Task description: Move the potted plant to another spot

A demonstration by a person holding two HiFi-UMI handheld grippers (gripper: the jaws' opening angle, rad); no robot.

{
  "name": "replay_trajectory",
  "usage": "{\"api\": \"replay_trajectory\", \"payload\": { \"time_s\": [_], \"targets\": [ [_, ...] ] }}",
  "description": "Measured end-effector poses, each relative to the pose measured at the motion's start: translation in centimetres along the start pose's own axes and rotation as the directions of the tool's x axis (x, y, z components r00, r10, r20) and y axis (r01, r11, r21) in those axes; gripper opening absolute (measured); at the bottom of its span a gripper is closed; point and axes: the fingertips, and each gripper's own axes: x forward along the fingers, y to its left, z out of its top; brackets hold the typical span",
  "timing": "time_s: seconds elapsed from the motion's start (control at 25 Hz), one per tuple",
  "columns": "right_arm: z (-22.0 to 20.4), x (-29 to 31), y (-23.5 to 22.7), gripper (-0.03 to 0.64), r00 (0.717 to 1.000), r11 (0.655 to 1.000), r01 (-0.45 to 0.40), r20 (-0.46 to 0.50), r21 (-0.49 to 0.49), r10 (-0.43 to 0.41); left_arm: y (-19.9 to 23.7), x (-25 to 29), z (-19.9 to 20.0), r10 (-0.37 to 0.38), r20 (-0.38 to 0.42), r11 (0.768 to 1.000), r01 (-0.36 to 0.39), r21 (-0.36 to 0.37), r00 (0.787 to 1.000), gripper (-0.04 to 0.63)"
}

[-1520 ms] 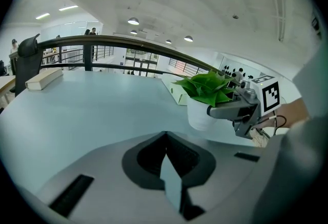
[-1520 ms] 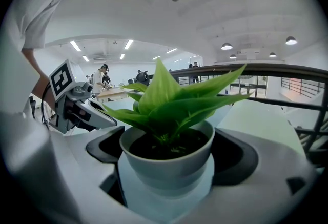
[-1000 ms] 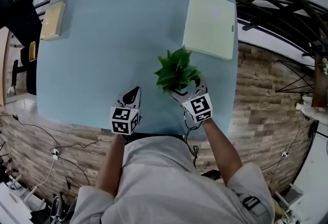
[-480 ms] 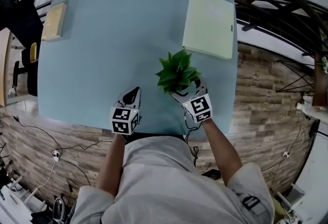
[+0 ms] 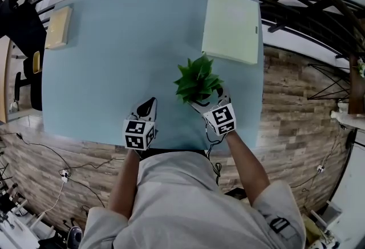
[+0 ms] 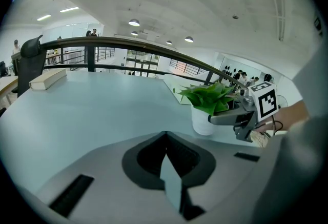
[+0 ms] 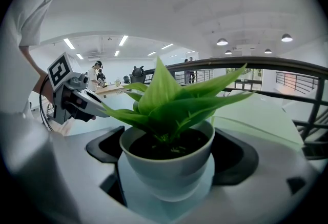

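Observation:
The potted plant [image 5: 197, 80], green leaves in a small white pot [image 6: 203, 121], stands on the light blue table [image 5: 108, 65] near its front edge, right of the middle. My right gripper [image 5: 206, 96] holds the pot [image 7: 166, 166] at its rim, one dark finger [image 7: 105, 148] against each side. In the left gripper view its marker cube [image 6: 264, 101] shows beside the leaves. My left gripper [image 5: 149, 103] rests to the plant's left with its jaws closed together and nothing between them.
A pale green flat board [image 5: 232, 25] lies at the table's far right corner. A tan book [image 5: 59, 24] lies at the far left. A dark railing [image 6: 128, 43] curves behind the table. The table's front edge runs just under both grippers.

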Motion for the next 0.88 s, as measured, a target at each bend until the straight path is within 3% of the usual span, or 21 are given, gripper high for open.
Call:
{"api": "replay_trajectory", "payload": {
  "time_s": [0.88],
  "targets": [
    [-1.0,-0.2,-0.1,0.529,1.0,1.0,0.001,-0.026,-0.014,-0.001,-1.5,1.4,-0.1,-0.056,-0.029,0.998,0.057,0.029,0.998,0.011]
  ]
}}
